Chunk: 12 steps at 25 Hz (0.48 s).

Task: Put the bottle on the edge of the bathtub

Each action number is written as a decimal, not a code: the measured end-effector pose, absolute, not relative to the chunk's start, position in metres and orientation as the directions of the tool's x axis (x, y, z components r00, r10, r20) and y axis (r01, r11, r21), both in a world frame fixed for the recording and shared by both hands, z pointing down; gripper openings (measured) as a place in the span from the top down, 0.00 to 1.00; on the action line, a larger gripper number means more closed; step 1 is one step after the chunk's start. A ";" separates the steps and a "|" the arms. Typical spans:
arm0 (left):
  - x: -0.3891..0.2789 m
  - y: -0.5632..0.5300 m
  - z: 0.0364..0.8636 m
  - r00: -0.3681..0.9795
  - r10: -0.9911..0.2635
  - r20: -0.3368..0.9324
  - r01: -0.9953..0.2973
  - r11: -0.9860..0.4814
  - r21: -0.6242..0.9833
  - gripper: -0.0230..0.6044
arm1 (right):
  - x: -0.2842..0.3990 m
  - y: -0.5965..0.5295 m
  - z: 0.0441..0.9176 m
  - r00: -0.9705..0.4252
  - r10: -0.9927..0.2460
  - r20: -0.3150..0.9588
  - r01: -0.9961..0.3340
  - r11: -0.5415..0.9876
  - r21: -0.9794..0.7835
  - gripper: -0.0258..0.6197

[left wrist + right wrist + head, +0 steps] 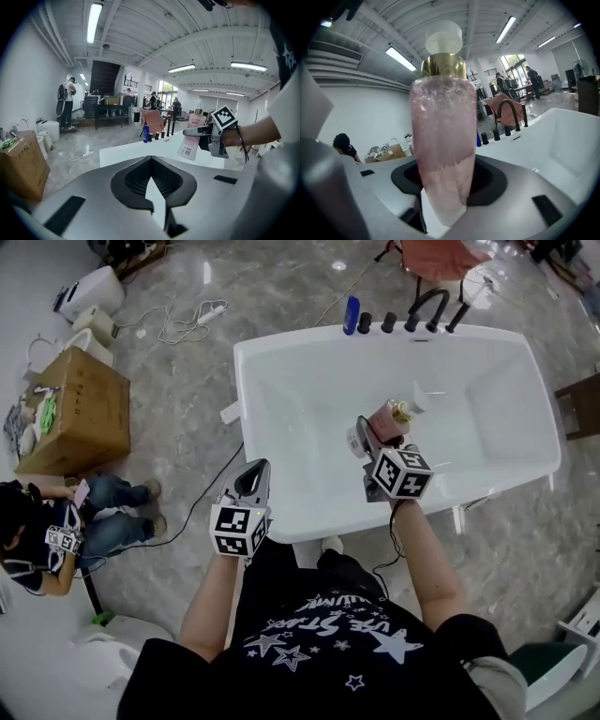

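A pink bottle (387,416) with a gold collar and white cap is held over the inside of the white bathtub (281,343), near its front rim. My right gripper (371,434) is shut on the bottle. In the right gripper view the bottle (440,136) stands upright between the jaws and fills the middle. The left gripper view also shows the bottle (192,136), to the right over the tub (122,154). My left gripper (255,472) hangs by the tub's front left corner, shut with nothing in it.
A blue bottle (351,315) and black tap fittings (427,313) stand on the tub's far rim. A cardboard box (75,413), cables (187,324) and a seated person (56,521) are on the floor at the left. A wooden stool (581,404) stands at the right.
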<state>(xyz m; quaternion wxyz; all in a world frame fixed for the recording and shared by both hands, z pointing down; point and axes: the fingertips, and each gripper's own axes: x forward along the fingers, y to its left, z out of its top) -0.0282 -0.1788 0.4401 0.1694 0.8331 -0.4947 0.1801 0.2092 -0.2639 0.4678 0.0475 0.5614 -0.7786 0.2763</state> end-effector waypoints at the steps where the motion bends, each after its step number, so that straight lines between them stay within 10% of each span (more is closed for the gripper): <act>1: -0.032 -0.194 0.442 0.460 -0.755 0.468 -0.878 -0.464 0.115 0.94 | 0.206 -0.278 0.468 -0.341 -0.854 0.392 -0.912 0.201 -0.356 0.61; 12: -0.082 -0.332 0.488 0.564 -0.676 0.474 -0.807 -0.573 0.143 0.94 | 0.162 -0.431 0.506 -0.142 -0.906 0.398 -0.972 0.051 -0.231 0.61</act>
